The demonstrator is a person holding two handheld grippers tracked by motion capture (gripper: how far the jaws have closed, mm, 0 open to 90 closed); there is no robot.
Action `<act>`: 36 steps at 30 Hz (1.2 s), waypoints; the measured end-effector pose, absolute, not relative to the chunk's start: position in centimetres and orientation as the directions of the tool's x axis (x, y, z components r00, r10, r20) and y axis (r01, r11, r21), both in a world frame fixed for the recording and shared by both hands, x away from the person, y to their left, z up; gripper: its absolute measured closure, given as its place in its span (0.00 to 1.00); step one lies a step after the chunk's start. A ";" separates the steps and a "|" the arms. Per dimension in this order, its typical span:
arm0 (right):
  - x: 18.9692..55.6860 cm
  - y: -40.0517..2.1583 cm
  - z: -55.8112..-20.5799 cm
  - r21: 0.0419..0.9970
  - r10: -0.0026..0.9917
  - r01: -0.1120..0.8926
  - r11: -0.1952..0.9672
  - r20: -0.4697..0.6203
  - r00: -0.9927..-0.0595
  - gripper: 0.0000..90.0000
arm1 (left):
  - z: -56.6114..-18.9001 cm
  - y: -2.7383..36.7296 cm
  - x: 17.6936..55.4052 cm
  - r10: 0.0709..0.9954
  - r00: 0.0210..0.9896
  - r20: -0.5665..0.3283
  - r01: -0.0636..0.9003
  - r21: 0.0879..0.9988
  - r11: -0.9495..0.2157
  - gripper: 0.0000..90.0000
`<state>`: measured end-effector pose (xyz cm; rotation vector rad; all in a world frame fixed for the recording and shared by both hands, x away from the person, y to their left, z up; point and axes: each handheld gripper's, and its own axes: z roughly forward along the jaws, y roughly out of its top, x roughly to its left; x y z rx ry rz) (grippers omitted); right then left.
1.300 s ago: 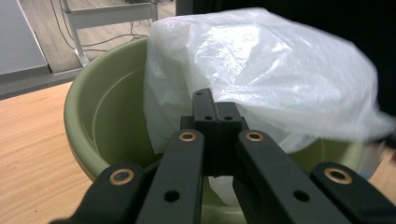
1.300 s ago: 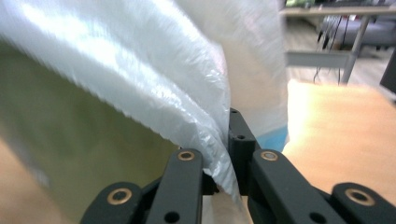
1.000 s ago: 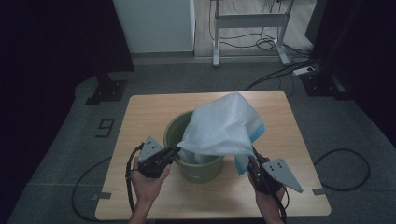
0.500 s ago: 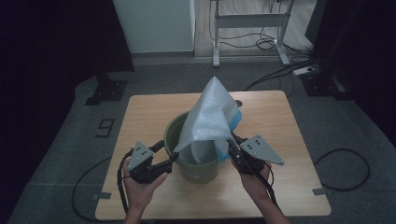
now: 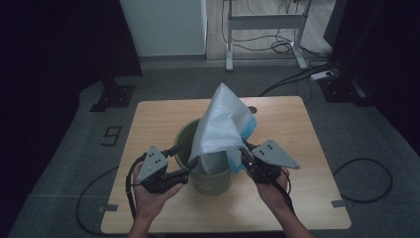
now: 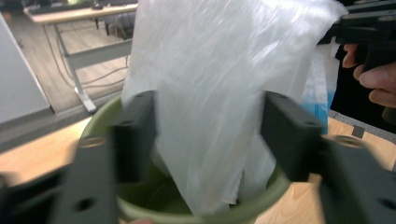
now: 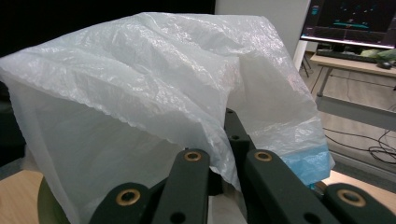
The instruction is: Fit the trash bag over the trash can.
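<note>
Right claw (image 5: 242,157): we keep it clamped on the bag (image 5: 220,126) edge.
Left claw (image 5: 190,166): apart, just closing; bag hangs between, bin (image 5: 210,178) rim just right.

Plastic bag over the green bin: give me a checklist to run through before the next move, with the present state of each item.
1. Right gripper clamped on the plastic bag: ok.
2. Left gripper holding the bag: not ok; its jaws have just been closing, pads still apart with film between them.
3. Green bin upright on the table: ok.
4. Bag mouth spread over the bin rim: not ok, it hangs bunched.
5. Bag free of tears: cannot tell.
</note>
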<state>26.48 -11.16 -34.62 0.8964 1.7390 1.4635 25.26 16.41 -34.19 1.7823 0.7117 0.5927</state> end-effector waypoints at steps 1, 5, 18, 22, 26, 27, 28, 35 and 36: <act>26.5 -11.2 -34.5 0.988 0.843 0.078 0.134 -0.072 -0.533 0.98 | -34.1 16.3 25.4 0.710 0.702 0.057 0.174 0.953 -0.248 0.56; 26.7 -11.2 -34.4 0.986 0.837 0.089 0.138 -0.069 -0.542 0.98 | -33.9 15.8 25.7 0.684 0.724 0.082 0.146 0.952 -0.268 0.77; 26.8 -10.6 -35.2 0.985 0.817 0.114 0.127 -0.039 -0.575 0.84 | -35.7 17.2 27.0 0.722 0.692 0.020 0.247 0.932 -0.263 1.00; 26.8 -10.4 -35.9 0.982 0.821 0.139 0.129 -0.027 -0.570 0.71 | -36.8 18.1 27.3 0.742 0.671 -0.011 0.295 0.921 -0.253 1.00; 26.6 -10.3 -36.7 0.977 0.816 0.154 0.145 -0.030 -0.577 0.67 | -37.5 18.8 27.4 0.755 0.655 -0.025 0.318 0.916 -0.246 1.00; 26.3 -10.2 -36.9 0.977 0.819 0.154 0.149 -0.035 -0.572 0.62 | -37.6 18.9 27.4 0.759 0.650 -0.028 0.324 0.914 -0.243 1.00; 25.9 -10.2 -37.3 0.975 0.827 0.155 0.156 -0.044 -0.560 0.57 | -37.7 19.1 27.4 0.763 0.646 -0.032 0.328 0.914 -0.240 1.00; 24.5 -10.7 -38.3 0.978 0.826 0.157 0.139 -0.027 -0.563 0.55 | -37.9 19.9 27.4 0.778 0.626 -0.051 0.344 0.914 -0.217 1.00; 24.3 -11.0 -38.4 0.979 0.824 0.153 0.132 -0.022 -0.566 0.59 | -37.9 20.0 27.4 0.779 0.625 -0.054 0.345 0.914 -0.213 1.00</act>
